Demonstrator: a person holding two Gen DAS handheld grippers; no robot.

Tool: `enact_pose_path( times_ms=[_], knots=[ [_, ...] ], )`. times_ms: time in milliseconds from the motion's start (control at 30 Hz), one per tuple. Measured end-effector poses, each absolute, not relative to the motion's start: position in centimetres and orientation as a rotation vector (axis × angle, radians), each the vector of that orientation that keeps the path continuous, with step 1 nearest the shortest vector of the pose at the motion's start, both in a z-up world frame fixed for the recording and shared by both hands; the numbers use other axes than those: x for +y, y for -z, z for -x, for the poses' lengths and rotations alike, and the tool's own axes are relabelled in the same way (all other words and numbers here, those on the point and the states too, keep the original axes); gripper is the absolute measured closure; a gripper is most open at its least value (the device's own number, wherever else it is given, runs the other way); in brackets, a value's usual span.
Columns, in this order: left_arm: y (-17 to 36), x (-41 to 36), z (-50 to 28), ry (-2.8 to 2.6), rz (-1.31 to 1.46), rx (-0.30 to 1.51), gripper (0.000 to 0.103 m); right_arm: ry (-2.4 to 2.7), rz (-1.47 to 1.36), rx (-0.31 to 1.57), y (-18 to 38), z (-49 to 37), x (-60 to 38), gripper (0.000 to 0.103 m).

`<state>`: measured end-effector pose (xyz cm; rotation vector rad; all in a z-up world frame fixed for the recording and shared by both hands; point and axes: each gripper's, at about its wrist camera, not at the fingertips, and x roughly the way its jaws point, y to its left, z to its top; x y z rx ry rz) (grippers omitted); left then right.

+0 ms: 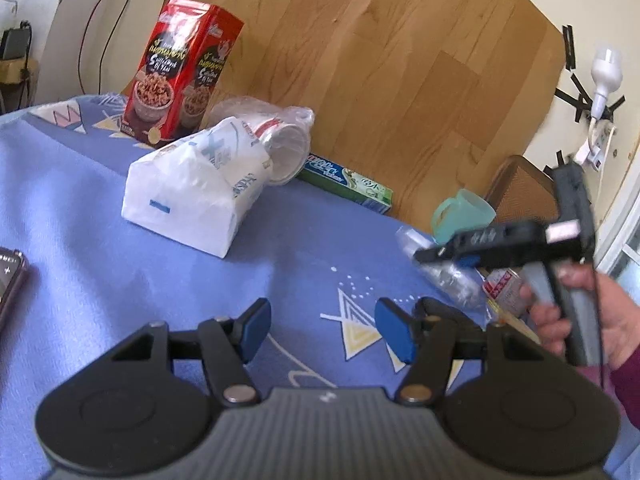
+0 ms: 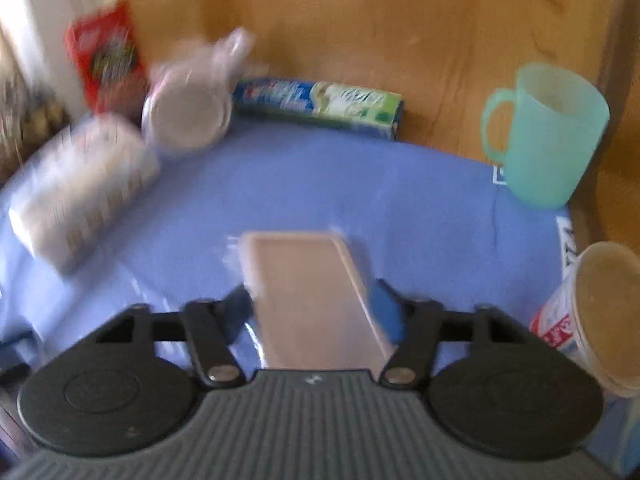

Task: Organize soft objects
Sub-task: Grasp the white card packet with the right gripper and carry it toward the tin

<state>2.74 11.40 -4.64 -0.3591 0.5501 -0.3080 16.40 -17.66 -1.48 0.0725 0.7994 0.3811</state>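
Observation:
A flat pinkish packet in clear wrap [image 2: 298, 268] lies on the blue cloth [image 2: 360, 192], and my right gripper [image 2: 312, 300] is shut on it with a blue pad against each long side. The left wrist view shows that gripper [image 1: 428, 256] at the right, held by a hand, with the crinkled clear wrap [image 1: 448, 276] under its tips. My left gripper [image 1: 320, 332] hovers low over the cloth, open, with nothing between its fingers. A soft white tissue pack [image 1: 188, 196] [image 2: 80, 192] lies at the left.
A red cereal box [image 1: 176, 76] stands at the back left, beside a clear bag of cups [image 1: 280, 136]. A toothpaste box [image 2: 320, 106] lies along the far edge. At the right are a teal mug [image 2: 548, 136] and a tilted cup [image 2: 600, 312]. A phone [image 1: 10, 280] lies at the left edge.

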Motion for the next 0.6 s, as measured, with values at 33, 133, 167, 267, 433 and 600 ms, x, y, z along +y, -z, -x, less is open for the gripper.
enact_pose_path(
  times_ms=[33, 133, 167, 267, 433, 600],
  knots=[
    [4.7, 11.4, -2.7, 0.306, 0.364, 0.552, 0.044, -0.377, -0.095, 0.788, 0.7, -16.2, -17.8, 0.078],
    [4.7, 11.7, -2.6, 0.305, 0.38, 0.545, 0.044, -0.418, -0.213, 0.808, -0.6, -15.8, -18.2, 0.087],
    [4.7, 11.7, -2.5, 0.303, 0.387, 0.539, 0.044, -0.444, -0.259, 0.818, -0.8, -15.3, -18.3, 0.088],
    [4.7, 12.3, -2.3, 0.295, 0.416, 0.521, 0.044, -0.555, -0.375, 0.811, -1.5, -13.0, -17.9, 0.089],
    [4.6, 14.1, -1.7, 0.289, 0.522, 0.473, 0.044, -0.777, -0.662, 0.83, -1.0, -9.4, -17.5, 0.091],
    [4.2, 15.2, -0.2, 0.283, 0.57, 0.478, 0.044, -0.814, -0.723, 0.936, 3.3, -6.0, -17.1, 0.087]
  ],
)
